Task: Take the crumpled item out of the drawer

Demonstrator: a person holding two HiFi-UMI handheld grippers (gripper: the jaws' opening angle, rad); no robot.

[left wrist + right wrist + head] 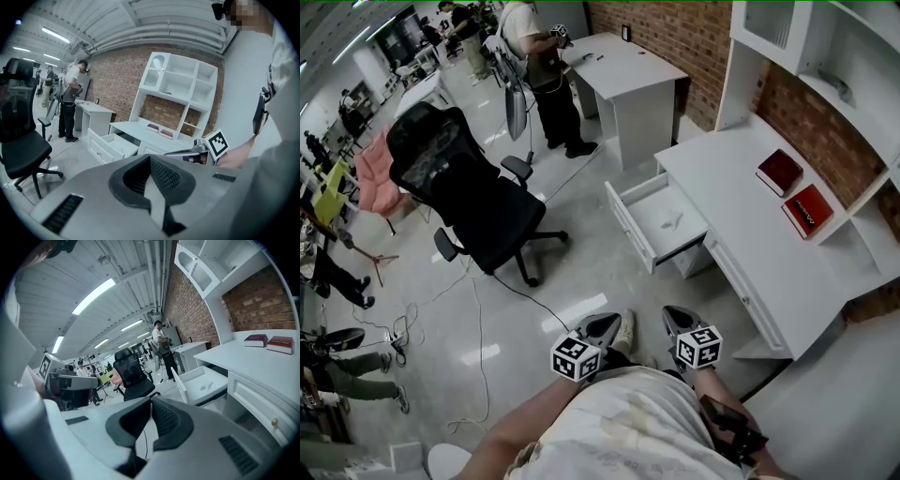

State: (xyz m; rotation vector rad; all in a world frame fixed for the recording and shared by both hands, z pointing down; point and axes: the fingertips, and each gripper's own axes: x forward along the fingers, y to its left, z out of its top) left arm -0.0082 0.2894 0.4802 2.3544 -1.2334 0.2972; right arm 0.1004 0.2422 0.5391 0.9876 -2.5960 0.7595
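Closest to the lens is the wearer's pale shirt (619, 422), with both grippers held out just beyond it, side by side and pointing at the glossy floor (581, 281).

Far left, a black mesh office chair (473, 187) stands on its castors, with thin cables (478, 319) trailing across the floor beside it. The left gripper (602, 328) comes next. In its own view the jaws (150, 161) are pressed together at the tips with nothing between them. Behind it, at the back of the room, a person (546, 66) stands by a separate white table (628, 70).

Right of centre, the drawer (628, 225) is pulled wide out of a white desk (750, 216). The crumpled item (673, 222) is a small pale scrap on the drawer's white bottom, near the middle. It lies well apart from both grippers, ahead of them and a little to the right, with bare floor between. The right gripper view shows it too, small and low in the open drawer (205, 386), off to the right of the jaw tips.

The right gripper (678, 321) also has its jaws (151, 401) closed on each other and holds nothing. Farthest right, two red books (780, 172) lie flat on the desk top under white shelves against a brick wall.
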